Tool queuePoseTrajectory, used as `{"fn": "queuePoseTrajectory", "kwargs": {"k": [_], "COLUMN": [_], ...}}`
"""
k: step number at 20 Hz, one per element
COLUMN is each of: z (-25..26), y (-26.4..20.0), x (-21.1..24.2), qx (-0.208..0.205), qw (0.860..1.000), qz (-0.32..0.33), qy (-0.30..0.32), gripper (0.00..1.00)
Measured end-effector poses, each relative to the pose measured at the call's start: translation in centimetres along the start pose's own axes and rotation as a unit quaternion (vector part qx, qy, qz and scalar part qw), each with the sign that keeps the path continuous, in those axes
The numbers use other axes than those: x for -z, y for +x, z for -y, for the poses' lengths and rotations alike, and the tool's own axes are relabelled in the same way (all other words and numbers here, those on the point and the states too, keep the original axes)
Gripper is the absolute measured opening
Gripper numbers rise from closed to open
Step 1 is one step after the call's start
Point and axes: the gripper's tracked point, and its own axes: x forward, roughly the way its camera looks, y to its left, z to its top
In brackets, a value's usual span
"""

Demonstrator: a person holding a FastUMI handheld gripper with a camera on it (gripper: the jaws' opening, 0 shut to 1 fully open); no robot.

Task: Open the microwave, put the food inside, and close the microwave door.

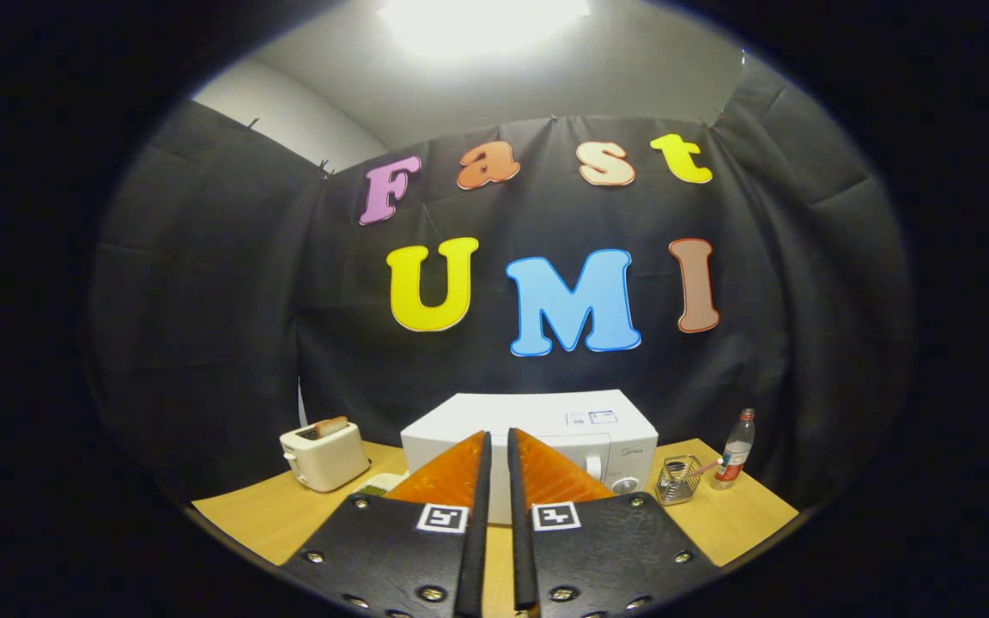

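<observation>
The microwave [537, 429] serves as the reference landmark on the wooden table [743, 524]. To the left of the microwave stands a cream toaster [324, 457] with a slice of bread [330, 426] in its slot. Between toaster and microwave, a pale plate [385, 483] lies partly hidden behind the fingers; whether it carries the food cannot be told. The gripper [494, 446] is held raised in front of the microwave, its orange fingers [452, 476] nearly together with a narrow slit between them, gripping nothing. The microwave door is closed. To the right of the microwave stand a wire basket [680, 479] and a plastic bottle [737, 448].

Handling judgement: the microwave is rigid and likely heavy enough to stay put. Its door probably swings on a left hinge; take hold at the door's right edge, beside the control knobs [625, 485].
</observation>
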Motion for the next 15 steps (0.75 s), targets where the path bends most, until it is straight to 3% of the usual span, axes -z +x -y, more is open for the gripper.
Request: {"fn": "queuePoseTrajectory", "kwargs": {"k": [1, 2, 3, 4, 6, 15], "z": [0.3, 0.7, 0.3, -0.6, -1.4, -0.7], "y": [-0.4, -0.8, -1.2, -1.7, -1.8, -0.9], "x": [-0.7, -1.1, -1.3, -1.4, -1.6, -1.9], "qx": [0.014, 0.03, 0.029, 0.015, 0.005, 0.022], "qw": [1.0, 0.999, 0.999, 1.0, 1.0, 1.0], "qz": [0.003, 0.005, 0.005, 0.008, 0.013, -0.001], "qy": [0.006, 0.012, 0.016, 0.018, 0.012, 0.018], "gripper": [0.24, 0.45, 0.51, 0.72, 0.98, 0.98]}}
